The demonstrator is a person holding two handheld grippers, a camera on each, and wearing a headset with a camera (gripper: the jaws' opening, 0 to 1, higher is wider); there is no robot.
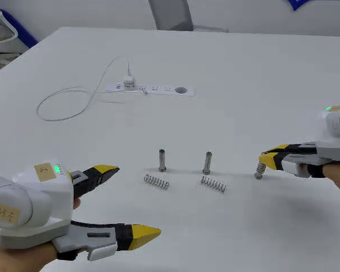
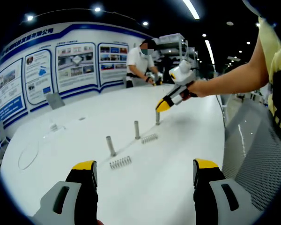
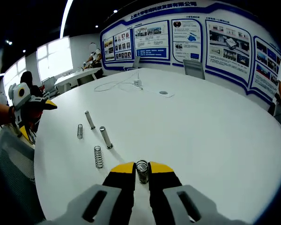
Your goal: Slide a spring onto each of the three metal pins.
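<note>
Springs and pins stand in a row in the middle of a broad white desk (image 1: 260, 68). Its far edge is well back by a grey chair (image 1: 170, 14), and bare surface lies open on every side of the row. At the near left the left tongs (image 1: 137, 199) hover released, jaws spread wide, well apart from the row. From the right the right tongs (image 1: 267, 160) reach in low, clenched on the third spring (image 3: 142, 171), which stands upright over the right pin (image 2: 158, 118). A white power strip (image 1: 150, 89) and its looped cable (image 1: 68, 105) lie far behind the row, away from both tongs. The left pin (image 1: 162, 160) and the middle pin (image 1: 207, 162) stand upright and bare, side by side. Just in front of them lie the left spring (image 1: 156, 181) and the middle spring (image 1: 213, 184), both flat on the desk and touching neither pin.
</note>
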